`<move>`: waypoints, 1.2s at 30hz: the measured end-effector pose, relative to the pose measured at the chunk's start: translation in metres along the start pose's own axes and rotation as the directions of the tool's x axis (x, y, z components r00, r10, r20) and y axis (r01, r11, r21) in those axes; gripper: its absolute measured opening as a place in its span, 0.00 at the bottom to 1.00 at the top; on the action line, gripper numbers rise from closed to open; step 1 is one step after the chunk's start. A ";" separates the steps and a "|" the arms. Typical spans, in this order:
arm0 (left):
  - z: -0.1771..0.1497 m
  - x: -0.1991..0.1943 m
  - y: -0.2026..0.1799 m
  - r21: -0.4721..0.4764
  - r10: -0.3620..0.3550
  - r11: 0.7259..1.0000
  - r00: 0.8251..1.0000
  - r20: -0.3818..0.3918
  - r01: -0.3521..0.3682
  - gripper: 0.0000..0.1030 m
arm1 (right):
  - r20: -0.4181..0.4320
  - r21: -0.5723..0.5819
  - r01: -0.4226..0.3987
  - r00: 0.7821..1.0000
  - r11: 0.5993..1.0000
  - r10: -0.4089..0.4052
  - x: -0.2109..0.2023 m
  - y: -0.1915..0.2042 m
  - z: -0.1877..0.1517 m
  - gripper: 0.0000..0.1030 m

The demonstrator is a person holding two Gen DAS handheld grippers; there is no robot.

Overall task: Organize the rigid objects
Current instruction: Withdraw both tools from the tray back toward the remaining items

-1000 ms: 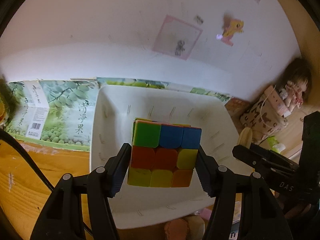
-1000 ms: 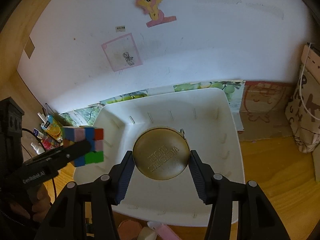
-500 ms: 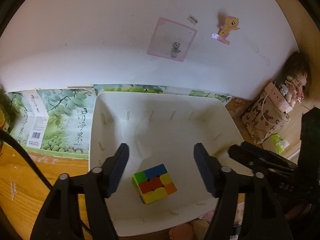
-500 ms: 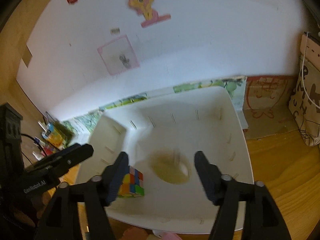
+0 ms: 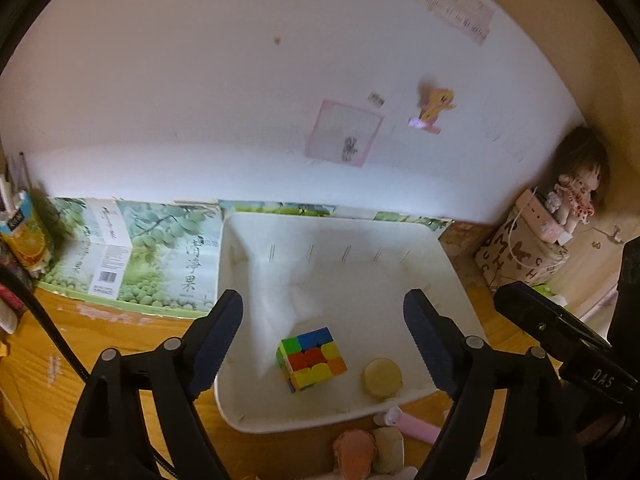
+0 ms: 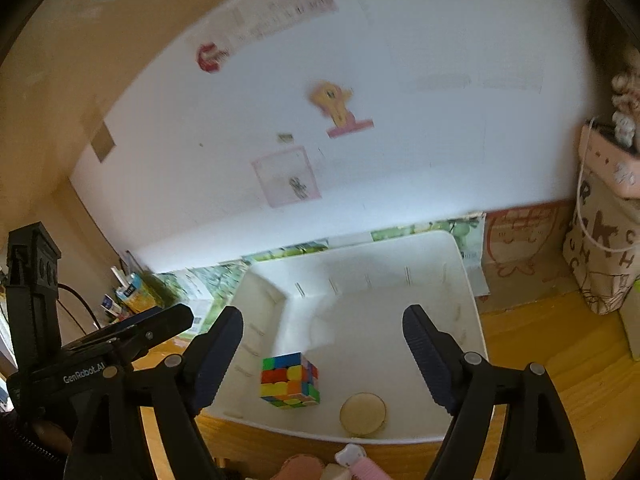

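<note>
A multicoloured puzzle cube (image 5: 311, 358) lies in the white bin (image 5: 248, 408) near its front, with a round gold tin (image 5: 382, 377) to its right. In the right wrist view the cube (image 6: 289, 380) and the tin (image 6: 363, 414) lie in the same bin (image 6: 472, 300). My left gripper (image 5: 322, 336) is open and empty above the bin's front. My right gripper (image 6: 322, 350) is open and empty, also above the bin. The two grippers are side by side.
A green fruit carton (image 5: 132, 256) stands left of the bin against the white wall. A patterned bag (image 5: 520, 256) and a doll (image 5: 576, 192) are at the right. Small soft items, one pink (image 5: 408, 424), lie on the wooden desk before the bin.
Both grippers opened: the left let go of the cube, the right let go of the gold tin. Both objects now lie in the bin. Both grippers pulled back and up.
</note>
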State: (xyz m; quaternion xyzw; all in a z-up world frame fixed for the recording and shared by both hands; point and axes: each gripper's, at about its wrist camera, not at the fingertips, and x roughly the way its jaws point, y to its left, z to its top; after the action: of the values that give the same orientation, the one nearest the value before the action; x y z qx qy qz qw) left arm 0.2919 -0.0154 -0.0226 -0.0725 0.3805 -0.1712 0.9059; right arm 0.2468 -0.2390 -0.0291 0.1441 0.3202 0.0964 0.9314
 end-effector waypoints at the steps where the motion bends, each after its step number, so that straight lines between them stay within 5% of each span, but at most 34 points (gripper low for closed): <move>1: -0.001 -0.006 0.000 0.000 0.003 1.000 1.000 0.011 -0.003 0.83 | 0.007 -0.002 -0.001 1.000 1.000 0.001 -0.005 0.002 0.000 0.80; 21: -0.044 -0.135 -0.002 0.033 0.057 0.997 0.979 0.198 -0.065 0.84 | 0.158 -0.024 0.039 0.987 0.999 -0.035 -0.123 0.042 -0.044 0.81; 36: -0.110 -0.178 0.004 -0.024 0.115 0.993 0.977 0.181 -0.112 0.86 | 0.165 -0.104 0.075 0.985 0.992 -0.057 -0.167 0.063 -0.105 0.81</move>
State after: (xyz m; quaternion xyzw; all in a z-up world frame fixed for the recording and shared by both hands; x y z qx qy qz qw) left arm 0.0982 0.0532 0.0176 -0.0722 0.3007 -0.1094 0.9447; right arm 0.0458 -0.2031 0.0076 0.0894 0.2424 0.0707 0.9635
